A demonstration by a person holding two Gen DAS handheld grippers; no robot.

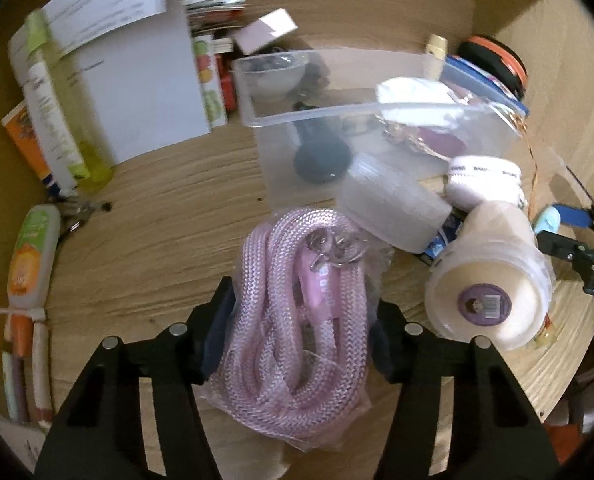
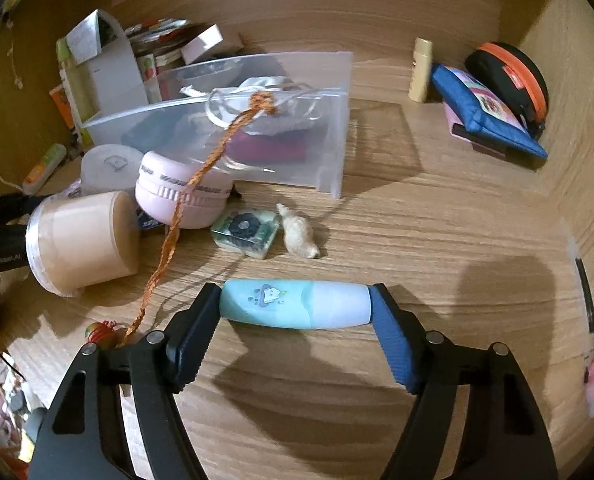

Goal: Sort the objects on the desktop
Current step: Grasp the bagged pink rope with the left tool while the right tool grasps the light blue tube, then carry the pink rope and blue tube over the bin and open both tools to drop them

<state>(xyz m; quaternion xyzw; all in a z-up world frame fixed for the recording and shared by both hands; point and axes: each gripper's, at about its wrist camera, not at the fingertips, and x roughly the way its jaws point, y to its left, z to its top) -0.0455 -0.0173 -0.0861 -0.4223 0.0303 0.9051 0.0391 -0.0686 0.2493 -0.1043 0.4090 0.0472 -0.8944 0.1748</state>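
Observation:
My left gripper is shut on a clear bag of coiled pink rope and holds it above the wooden desk. My right gripper is shut on a light blue capsule-shaped tube, gripped end to end just above the desk. A clear plastic bin stands beyond the rope, with a dark object and cloth inside; it also shows in the right wrist view. The right gripper shows at the right edge of the left wrist view.
A beige roll, a pink round case, a small clear box and a shell lie before the bin. A blue pouch and black-orange case sit back right. Books and bottles stand left.

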